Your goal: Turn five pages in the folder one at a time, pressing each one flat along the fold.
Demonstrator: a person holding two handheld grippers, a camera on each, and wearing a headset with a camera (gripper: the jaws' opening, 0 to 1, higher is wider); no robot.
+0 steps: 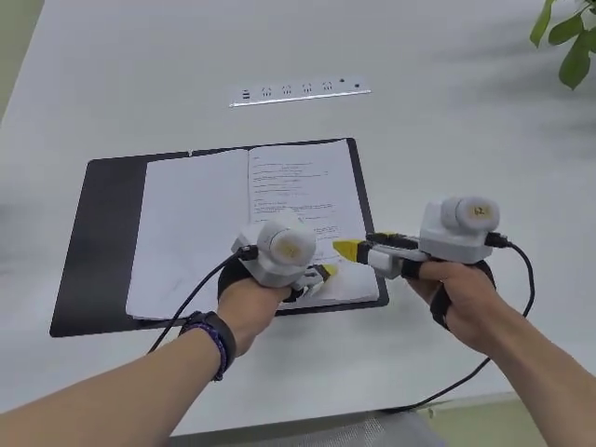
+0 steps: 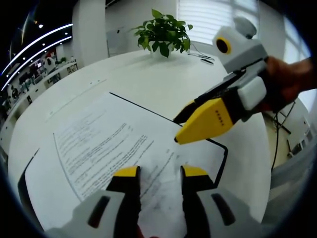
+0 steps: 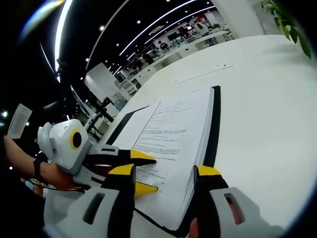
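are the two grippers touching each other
Apart. The left gripper view shows page between the left gripper and the tip of the right gripper.

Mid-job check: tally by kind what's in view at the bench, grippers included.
Folder: 1
Power strip: 1
Plant: 1
Grippers: 2, left gripper and right gripper
Total: 5

Bright, even and soft from overhead across the white desk (image 1: 447,102), with only faint grey shadows beside the folder (image 1: 98,251). Crisp throughout in the head view. Heavily bowed toward the edges in both gripper views, with glare off the ceiling light strips (image 3: 63,22) and washed-out window blinds (image 2: 208,15) past the desk's far edge.
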